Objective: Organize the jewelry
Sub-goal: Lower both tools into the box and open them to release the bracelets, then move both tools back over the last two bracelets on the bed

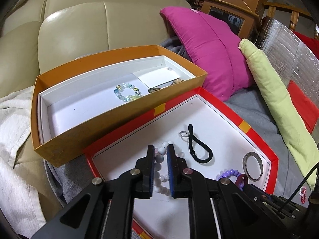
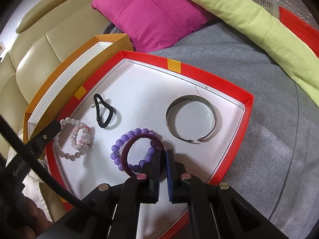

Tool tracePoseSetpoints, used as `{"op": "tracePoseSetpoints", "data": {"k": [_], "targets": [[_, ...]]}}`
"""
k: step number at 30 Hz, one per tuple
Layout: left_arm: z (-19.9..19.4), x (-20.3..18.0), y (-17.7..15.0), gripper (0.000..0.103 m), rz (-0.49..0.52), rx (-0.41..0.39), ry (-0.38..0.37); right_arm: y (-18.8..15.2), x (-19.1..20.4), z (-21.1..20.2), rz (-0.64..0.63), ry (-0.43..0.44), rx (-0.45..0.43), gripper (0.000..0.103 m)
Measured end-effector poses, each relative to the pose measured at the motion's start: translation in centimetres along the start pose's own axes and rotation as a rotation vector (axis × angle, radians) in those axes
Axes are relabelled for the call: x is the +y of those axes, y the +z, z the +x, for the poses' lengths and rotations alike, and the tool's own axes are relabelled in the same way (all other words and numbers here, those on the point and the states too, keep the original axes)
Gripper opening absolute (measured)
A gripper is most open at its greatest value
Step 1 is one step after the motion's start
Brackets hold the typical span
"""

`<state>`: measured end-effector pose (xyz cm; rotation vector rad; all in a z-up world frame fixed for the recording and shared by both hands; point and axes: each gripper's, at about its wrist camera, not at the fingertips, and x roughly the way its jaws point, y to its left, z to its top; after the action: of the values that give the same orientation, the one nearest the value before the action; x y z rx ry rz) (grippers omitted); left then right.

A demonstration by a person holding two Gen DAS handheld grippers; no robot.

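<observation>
A red tray (image 2: 246,107) holds loose jewelry: a pale pink bead bracelet (image 2: 76,139), a black hair tie (image 2: 104,113), a purple bead bracelet (image 2: 123,139), a maroon hair tie (image 2: 127,149) lying over it, and a silver cuff bangle (image 2: 191,118). My left gripper (image 1: 161,147) hangs just above the pale bead bracelet (image 1: 161,151), jaws narrowly apart with beads showing between them. My right gripper (image 2: 163,153) has its jaws close together on the near edge of the maroon hair tie. An orange box (image 1: 65,139) holds a blue-green bead bracelet (image 1: 127,92).
A small silver ring (image 1: 184,133) lies by the black hair tie (image 1: 199,149). A white card (image 1: 157,77) and some rings lie in the orange box. A magenta pillow (image 1: 209,45) and a green cloth (image 1: 279,103) lie beyond, on a grey blanket (image 2: 259,159) over a beige sofa (image 1: 79,23).
</observation>
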<state>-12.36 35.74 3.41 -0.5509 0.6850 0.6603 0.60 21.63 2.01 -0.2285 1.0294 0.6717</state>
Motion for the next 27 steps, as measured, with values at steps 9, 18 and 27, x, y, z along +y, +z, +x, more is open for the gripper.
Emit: {"op": "tracePoseSetpoints", "data": {"k": [9,18,27], "targets": [[-1.1,0.4,0.3,0.06,-0.024,-0.068,0.04,0.1,-0.3,-2.2,0.006,0.009,-0.064,0.066],[-2.2,0.4,0.1,0.07,-0.031,-0.113,0.067,-1.9,-3.6,-7.1,0.036,-0.025,-0.138,0.068],[-5.0,-3.3,-1.3,0.075,0.035,-0.206,0.042,-9.4,-12.8,-11.9,0.179,-0.127,-0.146,0.078]]}}
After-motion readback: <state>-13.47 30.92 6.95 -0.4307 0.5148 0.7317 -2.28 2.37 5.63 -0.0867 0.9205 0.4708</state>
